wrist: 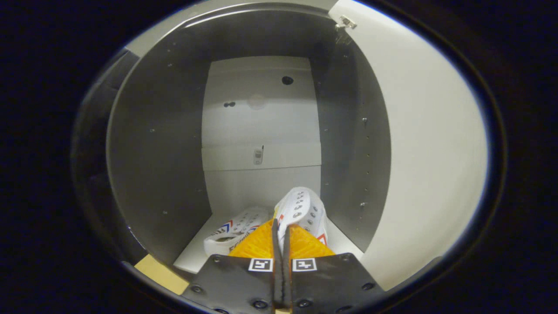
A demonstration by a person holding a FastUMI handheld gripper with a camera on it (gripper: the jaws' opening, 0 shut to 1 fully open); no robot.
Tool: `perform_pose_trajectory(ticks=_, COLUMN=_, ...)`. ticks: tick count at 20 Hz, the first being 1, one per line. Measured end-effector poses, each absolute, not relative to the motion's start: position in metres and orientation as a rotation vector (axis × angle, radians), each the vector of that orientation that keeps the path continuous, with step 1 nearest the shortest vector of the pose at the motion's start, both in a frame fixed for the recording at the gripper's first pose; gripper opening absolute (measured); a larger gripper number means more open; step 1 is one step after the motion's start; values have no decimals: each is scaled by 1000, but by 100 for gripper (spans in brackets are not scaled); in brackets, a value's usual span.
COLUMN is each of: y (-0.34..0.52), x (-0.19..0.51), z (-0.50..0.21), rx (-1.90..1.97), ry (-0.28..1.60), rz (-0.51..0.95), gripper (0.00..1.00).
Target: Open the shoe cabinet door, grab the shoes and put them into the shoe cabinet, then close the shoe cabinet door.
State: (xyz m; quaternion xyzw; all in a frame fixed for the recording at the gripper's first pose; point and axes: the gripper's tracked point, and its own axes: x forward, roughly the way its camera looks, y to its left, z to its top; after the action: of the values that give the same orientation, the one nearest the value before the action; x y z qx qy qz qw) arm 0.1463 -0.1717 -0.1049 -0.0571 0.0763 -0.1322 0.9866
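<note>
1. Looking straight into the open shoe cabinet [174,144], the gripper [281,229] points at the back panel [261,131], with its two fingers drawn almost together and only a thin slit between them.
2. Something white shows in that slit at the fingertips, next to the right shoe [305,211]; whether the fingers actually pinch part of the shoe cannot be told from this view.
3. The right shoe, white with rows of metal eyelets, stands tilted with its toe raised, just ahead of the fingers and a little to their right.
4. The left shoe [235,231], white with red and blue markings, lies on its side on the cabinet floor [192,255], just ahead of the fingers and to their left.
5. Both shoes sit inside the cabinet, close beside each other near its front edge; whether they touch is hidden by the fingers.
6. The cabinet door [431,165] stands swung open at the right, with a metal hinge [346,22] at its top corner.
7. The back panel shows a few dark holes and a small metal fitting [258,156] near its middle.
8. A strip of tan surface [161,272] shows below the cabinet's front left corner.
</note>
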Motion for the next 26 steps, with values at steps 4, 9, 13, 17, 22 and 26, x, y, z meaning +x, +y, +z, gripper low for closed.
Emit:
perform_pose_trajectory(ticks=4, y=-194, x=188, z=-126, rx=-95, ry=190, rz=-285, gripper=2)
perform_pose_trajectory(ticks=9, y=-208, x=218, z=-147, rx=-105, ry=231, rz=-299, gripper=2)
perform_pose_trajectory(ticks=13, y=-209, x=230, z=-159, rx=-111, ry=256, rz=-298, gripper=2)
perform_pose_trajectory(ticks=17, y=-208, x=237, z=-167, rx=-129, ry=277, rz=-302, gripper=2)
perform_pose_trajectory(ticks=22, y=-208, x=239, z=-172, rx=-117, ry=303, rz=-302, gripper=3)
perform_pose_trajectory(ticks=26, y=-207, x=239, z=-174, rx=-110, ry=329, rz=-311, gripper=4)
